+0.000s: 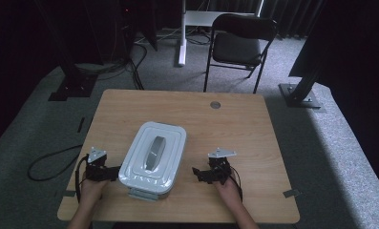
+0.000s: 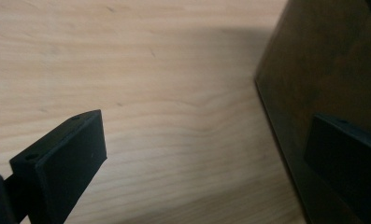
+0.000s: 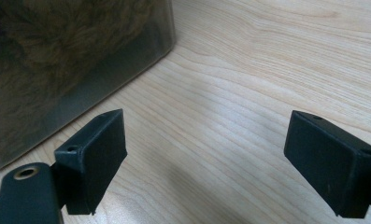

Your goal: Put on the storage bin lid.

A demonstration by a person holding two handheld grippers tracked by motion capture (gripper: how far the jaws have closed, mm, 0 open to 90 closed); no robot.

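A grey lidded storage box (image 1: pixel 152 160) with a handle in its lid lies on the wooden table (image 1: pixel 225 124), near the front. My left gripper (image 1: pixel 111 172) is low at the box's left side, open, one jaw close against the box wall (image 2: pixel 323 70). My right gripper (image 1: pixel 197 172) rests on the table just right of the box, open, with bare wood between its jaws. In the right gripper view the box's translucent wall (image 3: pixel 71 60) shows something brown and fuzzy inside.
A black folding chair (image 1: pixel 239 45) stands on the carpet beyond the table, next to a white stand (image 1: pixel 182 33). Dark frame posts (image 1: pixel 304 81) rise at both sides. A round grommet (image 1: pixel 215 104) sits near the table's far edge. A cable (image 1: pixel 53 164) loops on the floor at left.
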